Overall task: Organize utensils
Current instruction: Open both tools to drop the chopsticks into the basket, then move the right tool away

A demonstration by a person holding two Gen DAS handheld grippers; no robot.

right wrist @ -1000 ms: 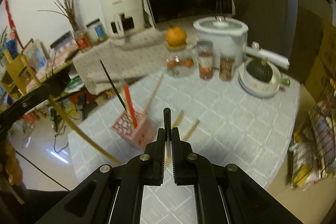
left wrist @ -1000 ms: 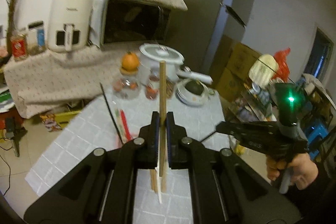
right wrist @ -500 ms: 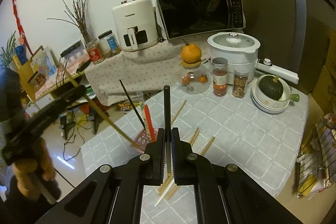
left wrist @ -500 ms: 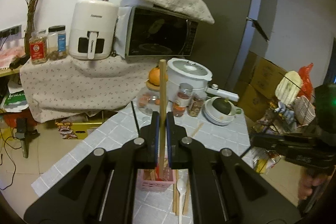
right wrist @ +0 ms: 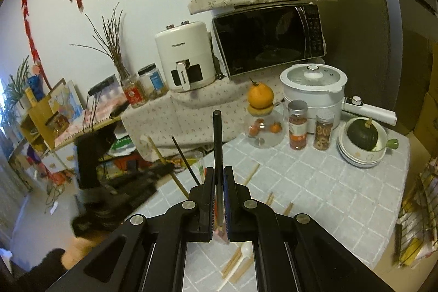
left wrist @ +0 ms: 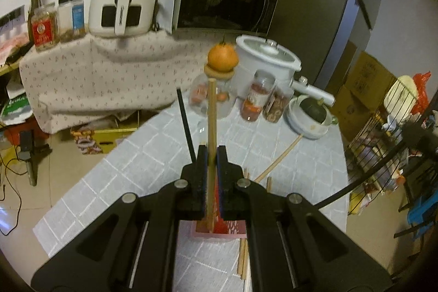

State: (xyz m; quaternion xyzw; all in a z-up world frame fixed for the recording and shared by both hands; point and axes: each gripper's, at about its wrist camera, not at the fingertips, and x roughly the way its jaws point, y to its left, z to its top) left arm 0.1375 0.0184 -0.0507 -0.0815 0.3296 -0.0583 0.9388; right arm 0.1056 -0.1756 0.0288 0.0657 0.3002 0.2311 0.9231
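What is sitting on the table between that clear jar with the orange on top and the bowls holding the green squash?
In the right wrist view, two small spice jars stand between the clear jar and the bowls.

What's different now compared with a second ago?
The left tool has carried its wooden chopstick down over the pink holder; its tip now hangs inside. Both tools stay clamped; the right tool still holds the black chopstick.
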